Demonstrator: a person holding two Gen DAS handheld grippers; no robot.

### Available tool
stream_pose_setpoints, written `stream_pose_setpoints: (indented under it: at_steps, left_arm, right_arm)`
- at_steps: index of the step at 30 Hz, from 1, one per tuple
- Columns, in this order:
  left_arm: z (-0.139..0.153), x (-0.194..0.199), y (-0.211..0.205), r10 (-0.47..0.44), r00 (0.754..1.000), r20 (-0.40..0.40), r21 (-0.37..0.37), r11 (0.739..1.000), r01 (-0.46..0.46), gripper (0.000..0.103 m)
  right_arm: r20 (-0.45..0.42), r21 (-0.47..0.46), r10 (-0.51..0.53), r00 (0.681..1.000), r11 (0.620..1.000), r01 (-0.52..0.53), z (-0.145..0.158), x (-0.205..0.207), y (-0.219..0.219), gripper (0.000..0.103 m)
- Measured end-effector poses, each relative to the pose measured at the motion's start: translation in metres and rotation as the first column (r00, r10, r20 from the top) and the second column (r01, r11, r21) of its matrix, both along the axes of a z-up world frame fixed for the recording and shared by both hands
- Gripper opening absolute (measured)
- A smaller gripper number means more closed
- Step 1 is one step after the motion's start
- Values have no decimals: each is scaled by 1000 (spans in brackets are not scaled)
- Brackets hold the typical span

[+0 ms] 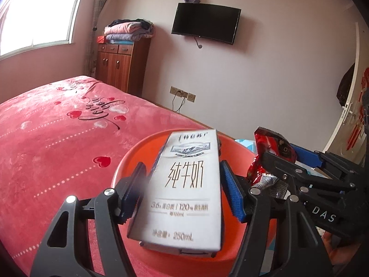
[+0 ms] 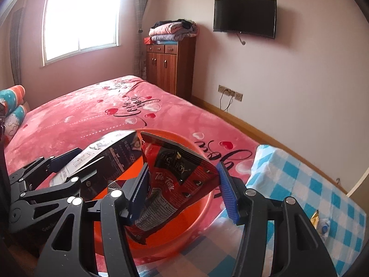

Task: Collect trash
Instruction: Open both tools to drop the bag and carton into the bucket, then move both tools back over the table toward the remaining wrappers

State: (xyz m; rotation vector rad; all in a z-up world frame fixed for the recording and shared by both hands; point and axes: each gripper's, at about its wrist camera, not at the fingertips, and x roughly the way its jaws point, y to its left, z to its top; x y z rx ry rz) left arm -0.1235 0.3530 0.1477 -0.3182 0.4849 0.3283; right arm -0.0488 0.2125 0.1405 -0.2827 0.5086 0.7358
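Note:
In the left wrist view, my left gripper [image 1: 183,189] stands open around a white 250 mL milk carton [image 1: 186,191], which hangs over an orange basin [image 1: 138,159]; a gap shows on each side. In the right wrist view, my right gripper [image 2: 184,189] is open too, with a red and black snack bag [image 2: 175,182] between its blue pads above the same basin [image 2: 203,210]. The bag touches the left pad only. The carton [image 2: 108,157] and left gripper [image 2: 76,168] show at left; the snack bag [image 1: 269,152] and right gripper [image 1: 297,168] show at right.
The basin sits on a bed with a pink heart-print blanket [image 2: 92,120]. A blue checked cloth [image 2: 299,184] lies at right with a small wrapper [image 2: 319,221] on it. A wooden cabinet [image 2: 170,64] with folded bedding and a wall TV [image 2: 244,17] stand behind.

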Motion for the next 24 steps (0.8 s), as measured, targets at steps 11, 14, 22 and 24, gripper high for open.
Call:
stream_pose_setpoints:
  at_steps: [11,14,22,24]
  left_arm:
    - [-5,4,-5,3,1000,-9,4,1000,-3,89]
    - [-1,5,-15,-6,1000,-13,34,999,6,89]
    - [11,6,-46,-54,999,2,85,995,54,90]
    - [14,8,-56,-73,997,4,100,992,72,90]
  right_arm:
    - [-37,136,-98,994,985,102,3,6,-48,84]
    - [-28,180,-149,988,972,151,9,4,-72,86]
    - [-32,243,-240,970,940,241,8,-5,-126,89]
    - [-36,248,-258,965,934,259,5,-5,-136,89]
